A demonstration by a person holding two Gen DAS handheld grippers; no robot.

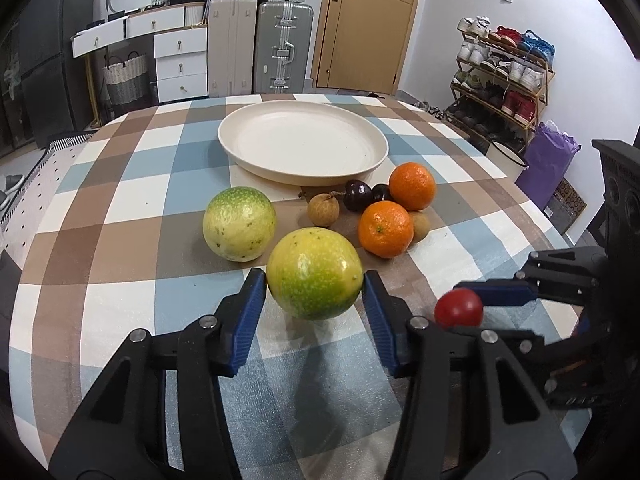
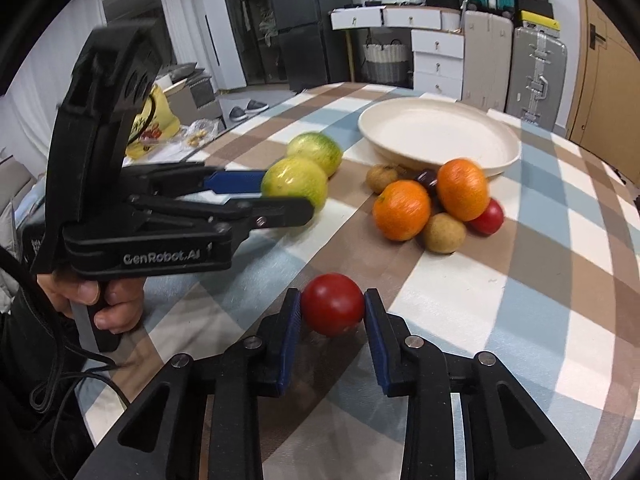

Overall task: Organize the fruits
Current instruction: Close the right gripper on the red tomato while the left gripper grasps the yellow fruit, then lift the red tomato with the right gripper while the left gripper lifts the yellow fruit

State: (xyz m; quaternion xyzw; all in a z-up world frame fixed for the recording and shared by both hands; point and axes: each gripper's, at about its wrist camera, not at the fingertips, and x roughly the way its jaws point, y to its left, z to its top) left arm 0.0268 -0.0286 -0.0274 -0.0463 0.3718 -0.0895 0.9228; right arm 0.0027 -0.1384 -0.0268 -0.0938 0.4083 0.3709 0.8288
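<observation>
Beside plate [image 1: 303,142], claws gripping fruit

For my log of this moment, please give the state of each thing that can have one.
Left gripper: shut on the yellow-green round fruit.
Right gripper: shut on the small red round fruit.
Wide cream plate: nothing in it.
Brown wooden door: closed.

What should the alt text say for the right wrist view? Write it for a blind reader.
The right gripper pinches a small red tomato above a checkered tablecloth. To its left, the left gripper clamps a yellow-green fruit; oranges and small fruits lie near an empty cream plate.
</observation>
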